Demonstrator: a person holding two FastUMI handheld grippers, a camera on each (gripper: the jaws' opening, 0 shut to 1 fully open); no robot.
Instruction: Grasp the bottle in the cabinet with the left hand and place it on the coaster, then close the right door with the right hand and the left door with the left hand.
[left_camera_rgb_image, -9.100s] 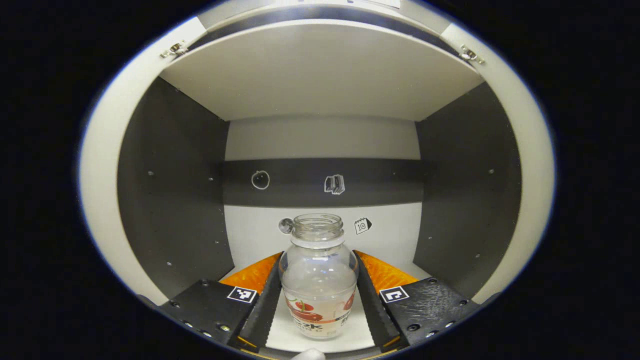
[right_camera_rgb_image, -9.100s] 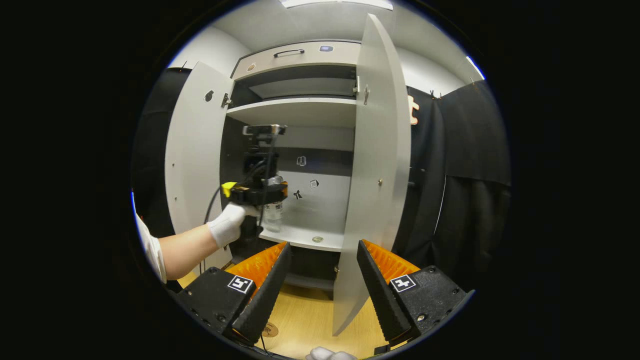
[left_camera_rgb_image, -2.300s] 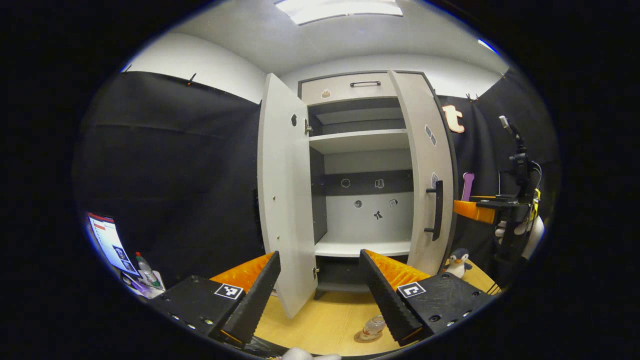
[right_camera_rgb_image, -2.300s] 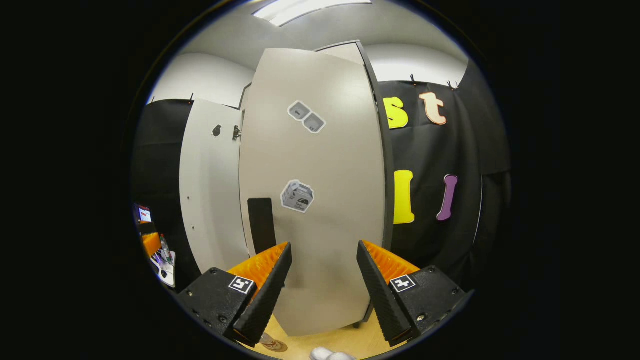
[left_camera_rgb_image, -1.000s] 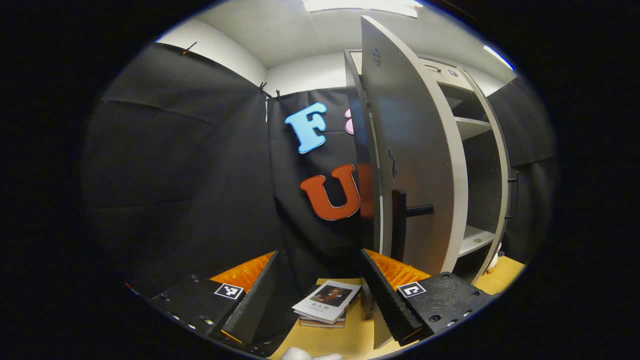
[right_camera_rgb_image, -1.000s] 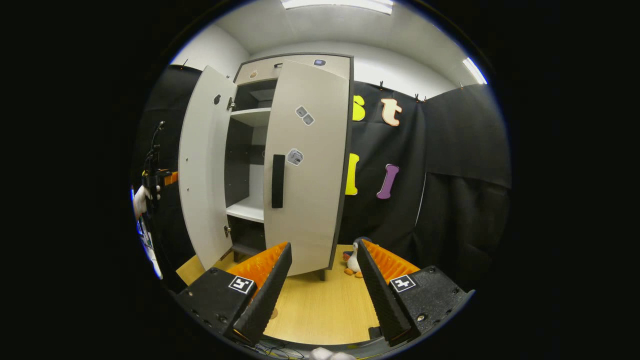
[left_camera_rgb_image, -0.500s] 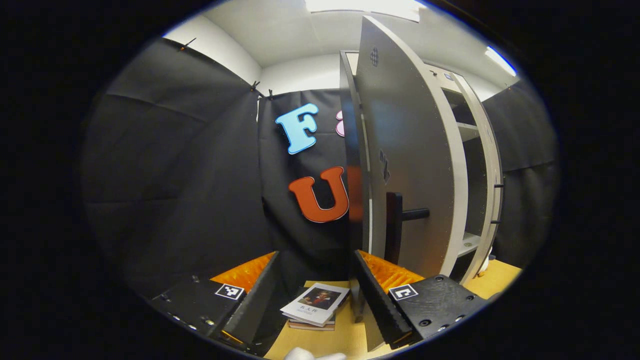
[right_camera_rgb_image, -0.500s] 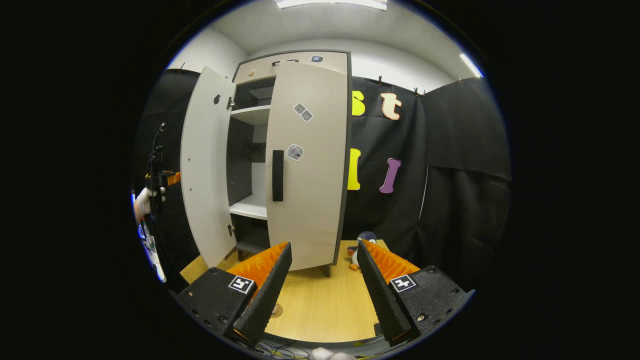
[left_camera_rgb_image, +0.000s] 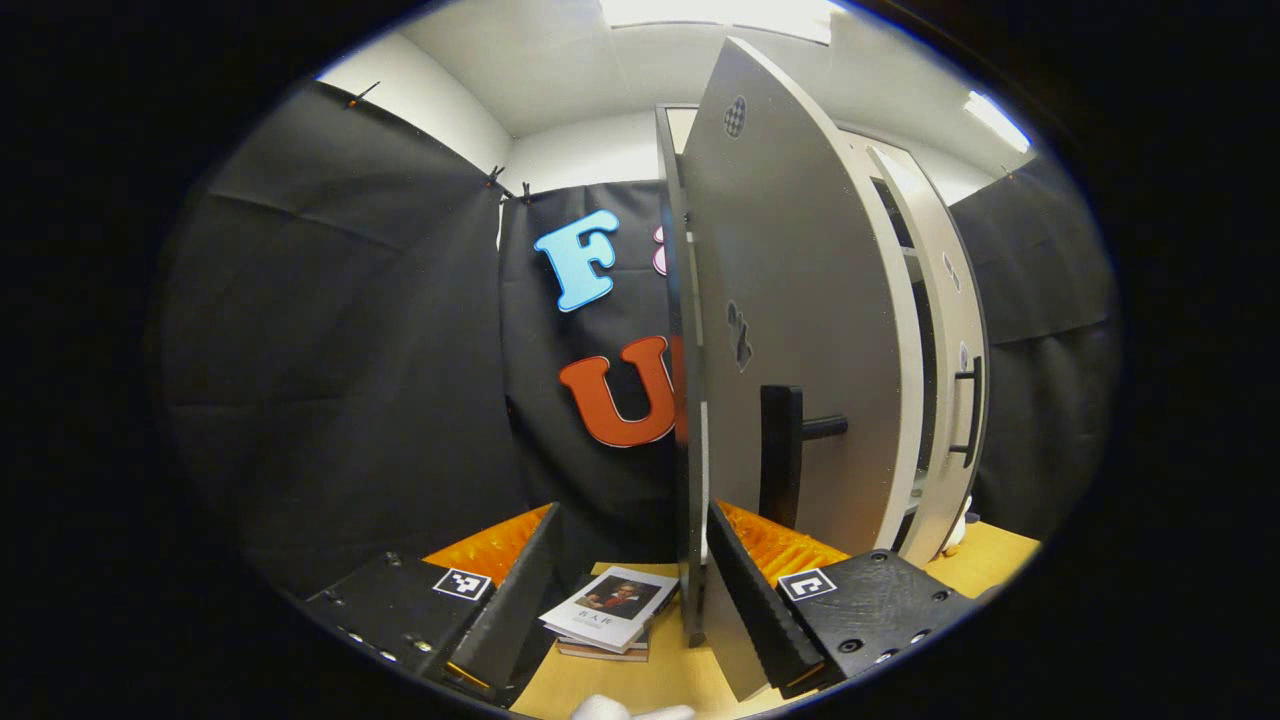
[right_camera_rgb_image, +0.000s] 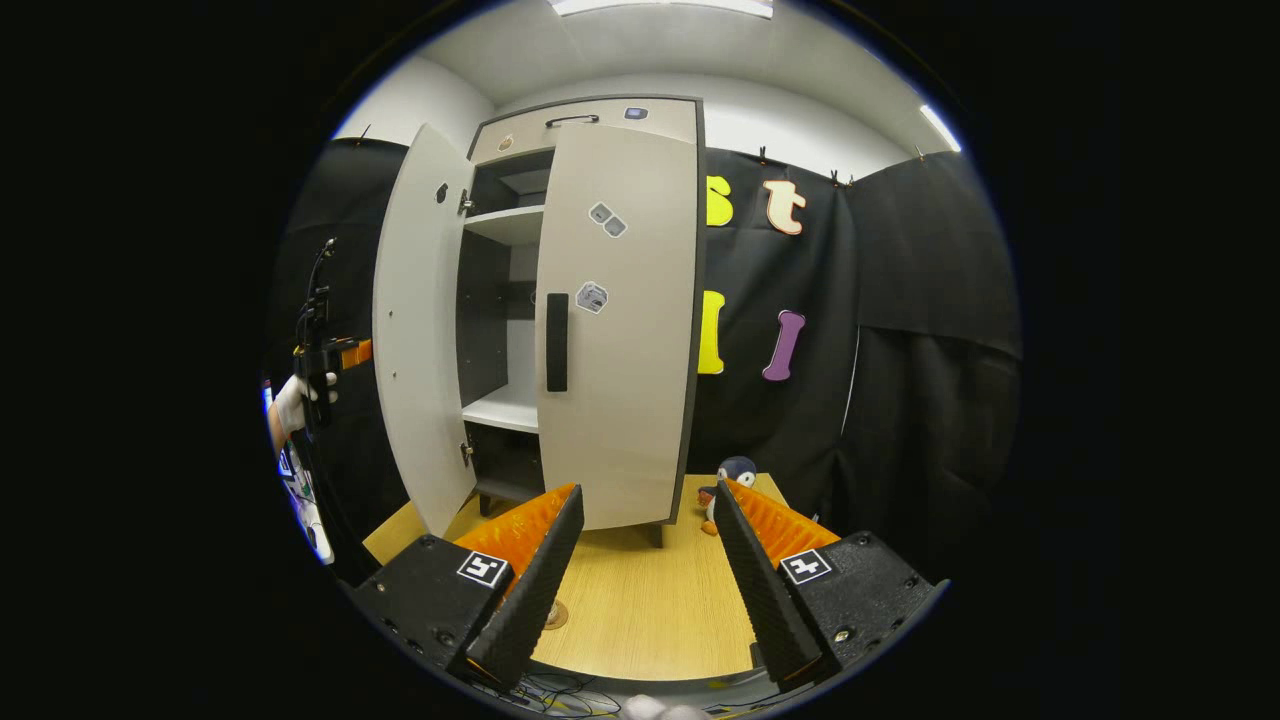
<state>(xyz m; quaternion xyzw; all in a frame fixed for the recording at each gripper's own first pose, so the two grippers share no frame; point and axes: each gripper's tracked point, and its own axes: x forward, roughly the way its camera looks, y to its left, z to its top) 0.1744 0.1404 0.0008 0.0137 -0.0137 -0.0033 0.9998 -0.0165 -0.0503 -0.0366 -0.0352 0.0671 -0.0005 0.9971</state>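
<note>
The left door (left_camera_rgb_image: 800, 330), a stiff hinged panel judged light to swing, is best pushed beside its handle (left_camera_rgb_image: 780, 455); the left gripper (left_camera_rgb_image: 625, 590) stands spread, holding nothing.

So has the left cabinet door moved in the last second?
Yes. In the right gripper view, the left door has swung toward the shut right door, narrowing the open gap onto the shelf; it isn't closed yet.
</note>
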